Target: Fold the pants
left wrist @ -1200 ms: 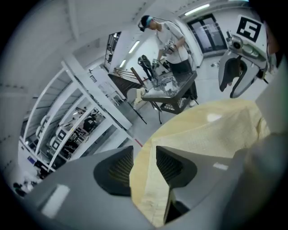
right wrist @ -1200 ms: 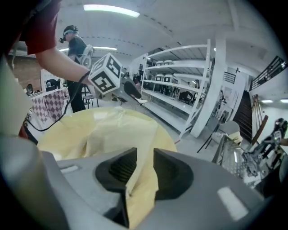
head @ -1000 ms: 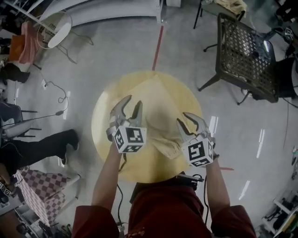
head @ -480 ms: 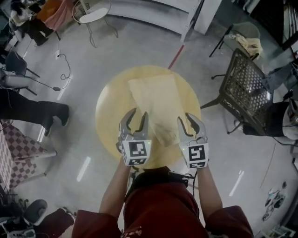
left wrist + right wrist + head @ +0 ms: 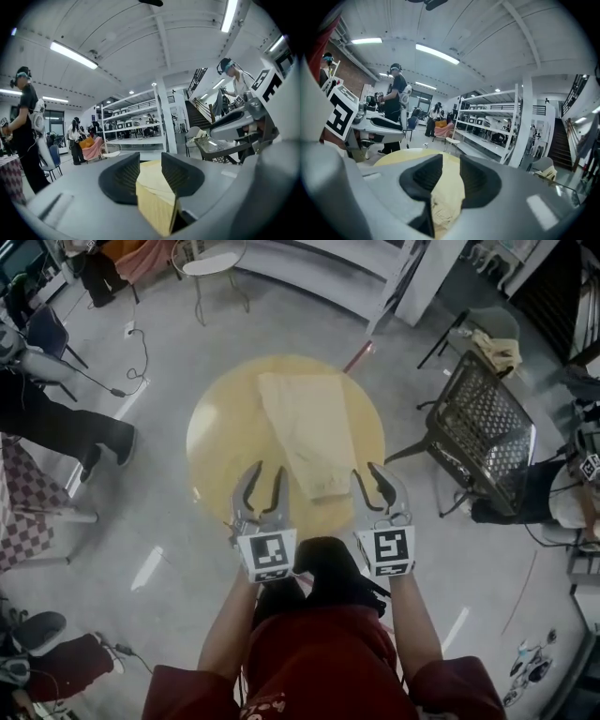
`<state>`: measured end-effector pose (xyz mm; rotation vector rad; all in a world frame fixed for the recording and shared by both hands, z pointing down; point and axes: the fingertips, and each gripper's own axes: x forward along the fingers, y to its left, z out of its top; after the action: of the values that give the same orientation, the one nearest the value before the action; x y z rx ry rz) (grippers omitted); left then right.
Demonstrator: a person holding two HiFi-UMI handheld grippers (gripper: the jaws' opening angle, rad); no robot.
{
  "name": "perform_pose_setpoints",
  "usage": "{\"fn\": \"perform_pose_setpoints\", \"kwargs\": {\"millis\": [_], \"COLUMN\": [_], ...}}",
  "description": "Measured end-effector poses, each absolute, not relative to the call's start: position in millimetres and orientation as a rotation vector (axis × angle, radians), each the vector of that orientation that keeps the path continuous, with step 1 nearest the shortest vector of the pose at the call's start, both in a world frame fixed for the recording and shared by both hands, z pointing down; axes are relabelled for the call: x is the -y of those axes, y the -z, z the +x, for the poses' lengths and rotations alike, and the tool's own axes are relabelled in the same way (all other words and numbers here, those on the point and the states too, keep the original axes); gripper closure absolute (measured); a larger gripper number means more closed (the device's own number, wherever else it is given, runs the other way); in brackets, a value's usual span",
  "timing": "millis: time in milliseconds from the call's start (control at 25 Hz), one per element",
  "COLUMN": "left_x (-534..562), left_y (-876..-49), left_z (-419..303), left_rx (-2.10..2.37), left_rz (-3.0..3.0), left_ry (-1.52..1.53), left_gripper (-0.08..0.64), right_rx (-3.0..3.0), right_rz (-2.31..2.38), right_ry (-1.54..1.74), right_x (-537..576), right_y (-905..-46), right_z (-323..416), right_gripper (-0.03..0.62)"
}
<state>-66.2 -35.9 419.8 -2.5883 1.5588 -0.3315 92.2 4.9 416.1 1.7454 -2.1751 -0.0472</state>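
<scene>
The beige pants [image 5: 307,432] lie folded in a long strip across the round yellow table [image 5: 220,427]. In the head view both grippers hover side by side over the table's near edge, lifted off the cloth. The left gripper [image 5: 266,472] stands just left of the strip's near end; its jaws are closing with nothing between them. The right gripper [image 5: 367,474], just right of that end, is open and empty. In the right gripper view the gap of the right gripper [image 5: 451,164] shows the wrinkled pants [image 5: 446,199] beyond. The left gripper [image 5: 150,161] frames the yellow table the same way.
A black mesh chair [image 5: 487,423] stands to the right of the table. A person's dark legs [image 5: 61,427] and a checked cloth [image 5: 19,517] are at the left. A white stool [image 5: 211,263] and a floor cable [image 5: 131,357] lie beyond the table.
Both grippers have drawn back from the pants toward my body and risen. The right one has left the strip's near end. The pants stay folded on the table.
</scene>
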Motion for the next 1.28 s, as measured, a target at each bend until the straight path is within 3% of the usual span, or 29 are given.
{"fn": "perform_pose_setpoints", "kwargs": {"millis": [640, 1280], "left_x": [-21.7, -57.4], "left_y": [-403.4, -461.9], "left_z": [8.8, -7.6], "left_rx": [-1.75, -1.599], "left_rz": [-2.35, -2.452], "left_ry": [0.344, 0.545], "left_gripper": [0.416, 0.405], "right_rx": [2.392, 2.293], "right_rz": [1.393, 1.187], "right_ry": [0.119, 0.135], "right_x": [-20.1, -51.7], "right_y": [-429.7, -483.1], "right_z": [166.3, 119.3], "right_gripper": [0.488, 0.486]}}
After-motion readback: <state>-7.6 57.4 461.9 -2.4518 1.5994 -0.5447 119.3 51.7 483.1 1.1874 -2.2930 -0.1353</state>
